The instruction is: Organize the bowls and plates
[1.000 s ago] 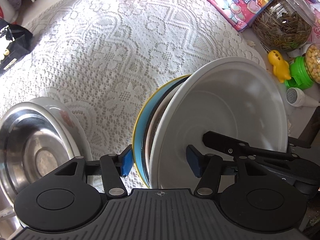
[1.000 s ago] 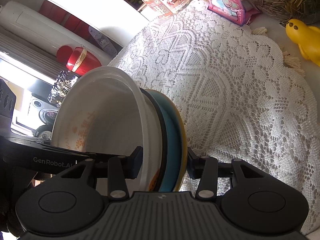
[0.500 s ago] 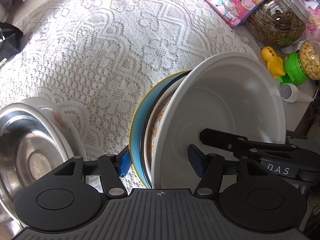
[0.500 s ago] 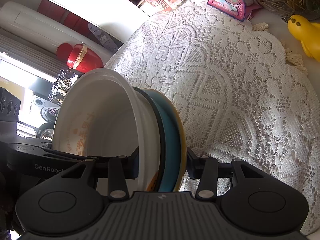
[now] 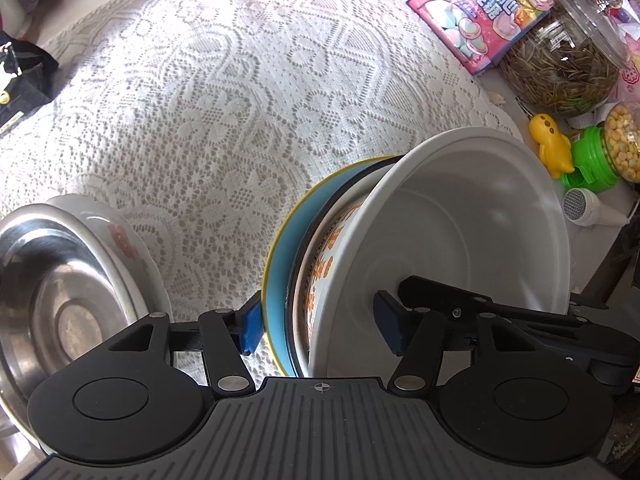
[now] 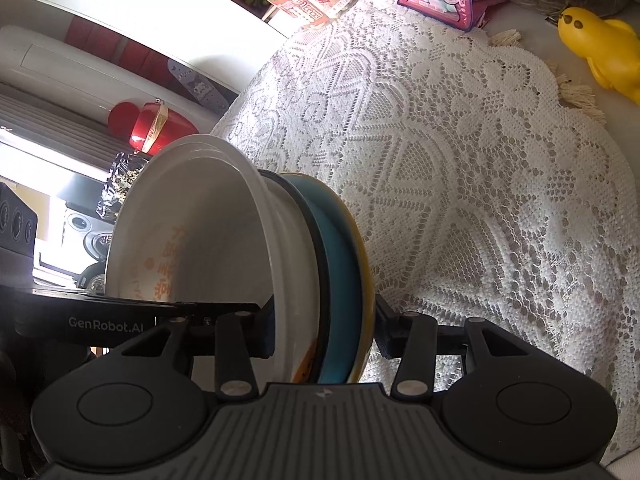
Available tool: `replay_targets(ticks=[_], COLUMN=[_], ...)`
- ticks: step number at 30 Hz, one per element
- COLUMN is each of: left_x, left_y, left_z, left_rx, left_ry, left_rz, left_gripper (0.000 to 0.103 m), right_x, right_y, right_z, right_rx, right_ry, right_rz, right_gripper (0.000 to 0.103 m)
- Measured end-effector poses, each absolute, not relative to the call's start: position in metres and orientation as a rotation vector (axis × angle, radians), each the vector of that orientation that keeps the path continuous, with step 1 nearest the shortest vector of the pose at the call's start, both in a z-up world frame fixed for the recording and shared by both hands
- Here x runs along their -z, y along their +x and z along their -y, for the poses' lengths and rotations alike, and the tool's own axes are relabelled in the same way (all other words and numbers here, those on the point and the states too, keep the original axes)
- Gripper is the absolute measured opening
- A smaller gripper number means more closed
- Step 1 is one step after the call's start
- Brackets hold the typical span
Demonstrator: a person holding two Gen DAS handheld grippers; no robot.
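Both hand-held grippers clamp one tilted stack of dishes, held on edge above the lace-covered desk [image 5: 240,92].

Left hand-held gripper [image 5: 316,330], partly closed: one blue pad on the blue plate [image 5: 276,280], the other inside the white bowl [image 5: 460,240]. Right hand-held gripper [image 6: 324,332] pinches the same stack from the other side. A steel bowl [image 5: 60,292] sits on a flowered plate [image 5: 128,240] nearby.

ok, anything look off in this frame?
Yes: the stack of dishes is held on edge above the lace cloth, clamped by both the left gripper and right gripper. Nothing spilled or broken.
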State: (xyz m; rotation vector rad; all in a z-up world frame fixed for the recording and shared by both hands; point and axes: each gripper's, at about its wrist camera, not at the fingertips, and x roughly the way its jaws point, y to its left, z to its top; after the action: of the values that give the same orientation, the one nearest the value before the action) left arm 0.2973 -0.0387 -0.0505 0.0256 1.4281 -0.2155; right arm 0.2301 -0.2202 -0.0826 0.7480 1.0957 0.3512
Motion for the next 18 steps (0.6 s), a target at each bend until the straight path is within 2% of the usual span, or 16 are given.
replay_targets(ticks=[18], left_x=[0.0445], left_y=[0.2877], left_z=[0.0393], left_rx=[0.264], left_ry=[0.053], left_rz=[-1.397], left_gripper=[0.057], right_x=[0.0759], right_y=[0.2328], right_z=[0.2161], right_rx=[-0.321], right_ry=[0.726], right_rz=[-1.143], right_gripper=[0.047])
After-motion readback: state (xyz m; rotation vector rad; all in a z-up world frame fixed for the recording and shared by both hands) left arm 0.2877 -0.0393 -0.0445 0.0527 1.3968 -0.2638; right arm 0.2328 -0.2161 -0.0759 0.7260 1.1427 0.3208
